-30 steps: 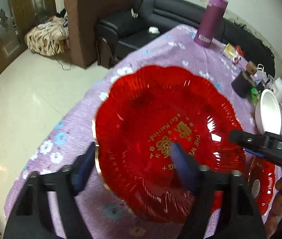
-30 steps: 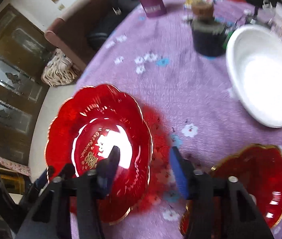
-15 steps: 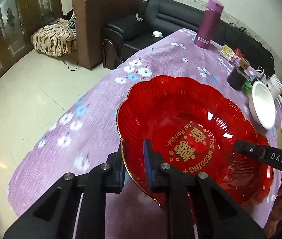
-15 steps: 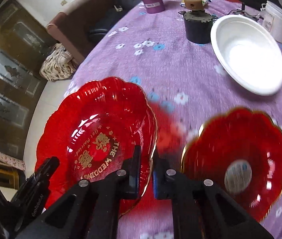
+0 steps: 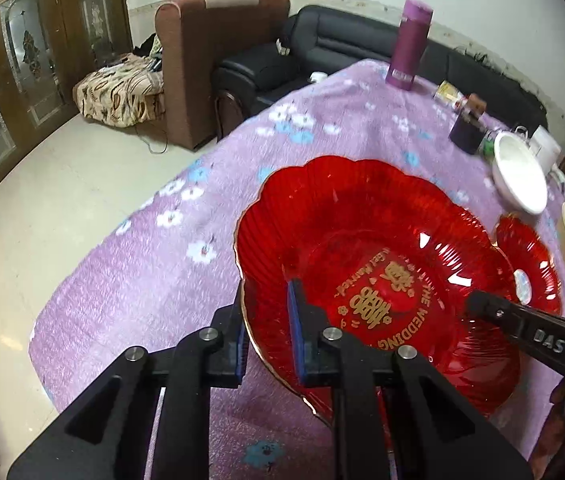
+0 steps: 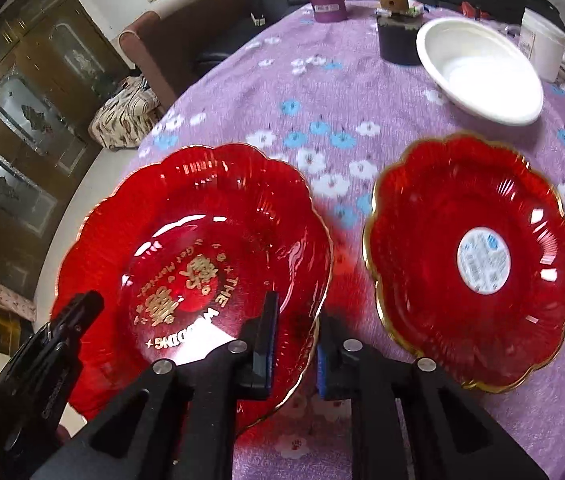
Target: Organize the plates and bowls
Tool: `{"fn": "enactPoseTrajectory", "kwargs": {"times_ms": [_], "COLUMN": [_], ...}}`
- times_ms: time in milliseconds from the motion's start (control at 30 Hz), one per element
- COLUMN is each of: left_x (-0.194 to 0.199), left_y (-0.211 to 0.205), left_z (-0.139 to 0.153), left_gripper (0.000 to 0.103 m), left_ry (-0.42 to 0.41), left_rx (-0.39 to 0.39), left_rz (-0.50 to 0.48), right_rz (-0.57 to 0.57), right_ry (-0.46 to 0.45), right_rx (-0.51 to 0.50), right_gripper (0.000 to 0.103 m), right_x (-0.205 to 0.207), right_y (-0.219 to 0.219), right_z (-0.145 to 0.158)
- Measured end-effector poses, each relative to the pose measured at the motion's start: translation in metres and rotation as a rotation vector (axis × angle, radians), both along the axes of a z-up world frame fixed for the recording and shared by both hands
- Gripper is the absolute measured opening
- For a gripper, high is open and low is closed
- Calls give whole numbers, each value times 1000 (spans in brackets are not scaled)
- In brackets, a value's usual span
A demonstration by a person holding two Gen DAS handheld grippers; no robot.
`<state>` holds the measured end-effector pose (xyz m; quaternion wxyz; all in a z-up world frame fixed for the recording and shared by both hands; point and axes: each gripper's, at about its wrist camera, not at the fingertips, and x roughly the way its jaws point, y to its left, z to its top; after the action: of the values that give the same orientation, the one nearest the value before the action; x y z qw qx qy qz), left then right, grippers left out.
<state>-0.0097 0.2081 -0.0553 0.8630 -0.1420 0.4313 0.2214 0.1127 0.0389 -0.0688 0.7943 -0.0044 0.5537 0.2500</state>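
Two close fisheye views angled down from opposite rims, both sharing the lettered red plate [image 5: 378, 280] [image 6: 186, 264]

A purple flask [image 5: 409, 44] stands at the far edge of the flowered tablecloth [image 5: 142, 264].

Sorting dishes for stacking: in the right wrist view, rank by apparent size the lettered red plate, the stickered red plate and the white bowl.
1. Lettered red plate, nearest the camera, so unsure.
2. Stickered red plate, nearly alike.
3. White bowl, farthest.
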Motion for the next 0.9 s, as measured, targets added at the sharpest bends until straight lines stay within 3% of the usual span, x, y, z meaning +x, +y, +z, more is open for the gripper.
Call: {"fn": "enactPoseTrajectory", "kwargs": {"times_ms": [67,133,167,267,333,400,567,733,833,900], "left_x": [-2,-10,-13,-21,-19,-12,29,82,117,133], "left_y": [1,2,3,5,-1,-12,-64,-106,-118,-123], "left_z": [-1,3,8,25,40,51,74,72,61,54], "left_gripper": [33,59,61,62,68,74,74,74,74,74], "left_ry": [8,-12,-32,-100,-149,-186,-214,-147,-77,-42], "left_rx": [-6,6,15,-19,-50,-81,-144,-209,-266,-262], "left_rz": [5,18,34,58,29,-20,-217,-361,-393,-391], "right_rz": [-3,-14,-21,-51,-102,-176,-338,-436,-456,-465], "right_ry": [21,15,11,-3,-17,-14,-28,7,28,47], "right_rx": [29,71,86,138,185,243,283,307,308,324], "right_gripper": [40,46,46,53,58,61,67,68,68,68], "right_x": [-1,-4,-4,-8,-10,-9,-3,13,19,25], "right_y": [-5,-16,-21,-43,-69,-100,-167,-206,-216,-219], "right_z": [-1,7,9,20,27,31,38,30,21,14]}}
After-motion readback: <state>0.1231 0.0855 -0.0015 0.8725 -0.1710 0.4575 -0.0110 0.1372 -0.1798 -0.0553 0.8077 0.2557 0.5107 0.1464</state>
